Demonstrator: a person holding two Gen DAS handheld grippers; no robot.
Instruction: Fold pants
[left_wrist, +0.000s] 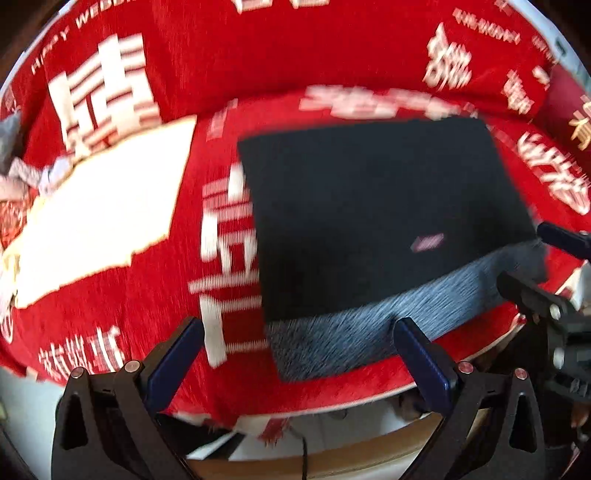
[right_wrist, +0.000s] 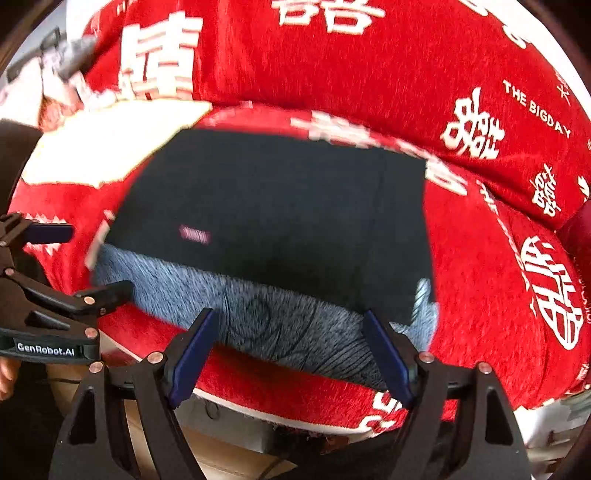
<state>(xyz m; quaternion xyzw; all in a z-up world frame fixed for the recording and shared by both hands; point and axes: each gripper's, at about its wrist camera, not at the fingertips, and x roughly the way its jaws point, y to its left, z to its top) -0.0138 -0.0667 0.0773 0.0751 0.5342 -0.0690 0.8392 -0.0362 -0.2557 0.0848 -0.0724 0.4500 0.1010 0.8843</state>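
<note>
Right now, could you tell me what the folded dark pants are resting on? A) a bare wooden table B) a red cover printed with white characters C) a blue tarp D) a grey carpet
B: the folded dark pants, with a grey-blue layer showing along their near edge, lie flat on the red cover printed with white characters, which surrounds them on every side.

Dark navy pants (left_wrist: 380, 206) folded into flat rectangle, grey fleece lining showing along near edge.

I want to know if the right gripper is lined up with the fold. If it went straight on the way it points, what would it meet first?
Probably the grey band of the folded pants, which lies right between and ahead of the right gripper's open jaws; depth is hard to judge.
</note>
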